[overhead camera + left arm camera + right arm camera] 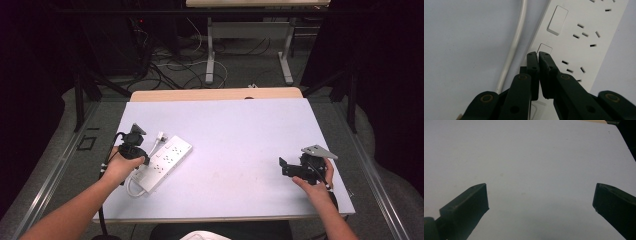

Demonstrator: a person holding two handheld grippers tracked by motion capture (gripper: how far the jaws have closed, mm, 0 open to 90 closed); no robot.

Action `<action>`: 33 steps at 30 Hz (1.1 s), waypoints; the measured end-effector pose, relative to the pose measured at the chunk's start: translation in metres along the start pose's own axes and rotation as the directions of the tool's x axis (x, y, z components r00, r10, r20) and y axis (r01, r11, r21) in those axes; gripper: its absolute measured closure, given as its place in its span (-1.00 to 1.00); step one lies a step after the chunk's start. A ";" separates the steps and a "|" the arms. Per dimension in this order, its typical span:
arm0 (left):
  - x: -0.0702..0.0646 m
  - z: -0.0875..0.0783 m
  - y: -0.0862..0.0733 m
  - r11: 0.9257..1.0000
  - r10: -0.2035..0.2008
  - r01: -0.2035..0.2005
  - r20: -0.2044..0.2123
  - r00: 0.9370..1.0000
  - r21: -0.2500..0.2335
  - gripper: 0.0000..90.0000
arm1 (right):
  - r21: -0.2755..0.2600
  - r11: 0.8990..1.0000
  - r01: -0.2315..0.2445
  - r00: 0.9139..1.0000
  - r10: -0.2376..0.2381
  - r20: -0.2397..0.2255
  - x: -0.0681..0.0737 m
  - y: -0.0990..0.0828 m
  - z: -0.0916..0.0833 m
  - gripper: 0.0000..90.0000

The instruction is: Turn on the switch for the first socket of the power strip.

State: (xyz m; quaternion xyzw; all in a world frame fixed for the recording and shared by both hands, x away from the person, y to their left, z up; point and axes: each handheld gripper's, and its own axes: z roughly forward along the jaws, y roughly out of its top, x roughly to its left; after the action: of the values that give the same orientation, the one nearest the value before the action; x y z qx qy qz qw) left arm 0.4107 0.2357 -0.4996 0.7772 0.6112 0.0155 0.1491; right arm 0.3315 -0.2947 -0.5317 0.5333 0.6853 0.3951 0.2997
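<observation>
White power strip [584, 37], cropped, switch [545, 50] half-hidden

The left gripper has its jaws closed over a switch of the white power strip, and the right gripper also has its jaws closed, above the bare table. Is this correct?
Not fully. The right gripper has its jaws wide open, as the right gripper view shows, over the bare table. The rest holds: the left gripper is closed, tips at a switch of the white power strip.

One power strip [166, 162], one cord [511, 47], two hand-held grippers, left [134, 131] and right [283, 165].
</observation>
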 end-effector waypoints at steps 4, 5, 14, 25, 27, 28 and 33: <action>0.001 0.001 0.000 1.000 0.006 -0.006 -0.001 1.000 0.000 0.91 | -0.003 1.000 -0.001 1.000 0.001 -0.003 0.000 0.000 0.001 -1.00; 0.001 0.001 0.000 1.000 0.010 -0.010 -0.003 1.000 0.003 0.91 | 0.000 1.000 -0.004 1.000 0.004 -0.004 0.000 0.000 0.001 -1.00; 0.002 0.001 -0.001 1.000 0.002 -0.002 0.002 1.000 -0.003 0.91 | 0.004 1.000 -0.014 1.000 0.014 -0.008 0.002 0.000 0.001 -1.00; 0.001 0.004 0.000 1.000 0.012 -0.011 -0.022 1.000 0.009 0.99 | -0.002 1.000 -0.002 1.000 0.002 0.000 0.002 -0.001 0.002 -1.00; 0.001 0.004 0.000 1.000 0.012 -0.011 -0.021 1.000 0.011 0.99 | 0.001 1.000 0.000 1.000 0.000 -0.001 0.002 -0.001 0.002 -1.00; 0.001 0.004 0.000 1.000 0.010 -0.010 -0.020 1.000 0.008 0.99 | 0.001 1.000 0.000 1.000 0.000 -0.001 0.002 -0.001 0.002 -1.00; 0.002 0.004 -0.001 1.000 0.007 -0.007 -0.012 1.000 0.006 0.99 | 0.001 1.000 -0.002 1.000 0.002 -0.004 0.002 -0.001 0.002 -1.00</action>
State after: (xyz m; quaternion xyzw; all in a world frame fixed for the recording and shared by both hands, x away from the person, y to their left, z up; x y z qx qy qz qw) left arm 0.4116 0.2373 -0.5038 0.7797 0.6093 0.0190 0.1431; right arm 0.3322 -0.2921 -0.5336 0.5332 0.6857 0.3959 0.2979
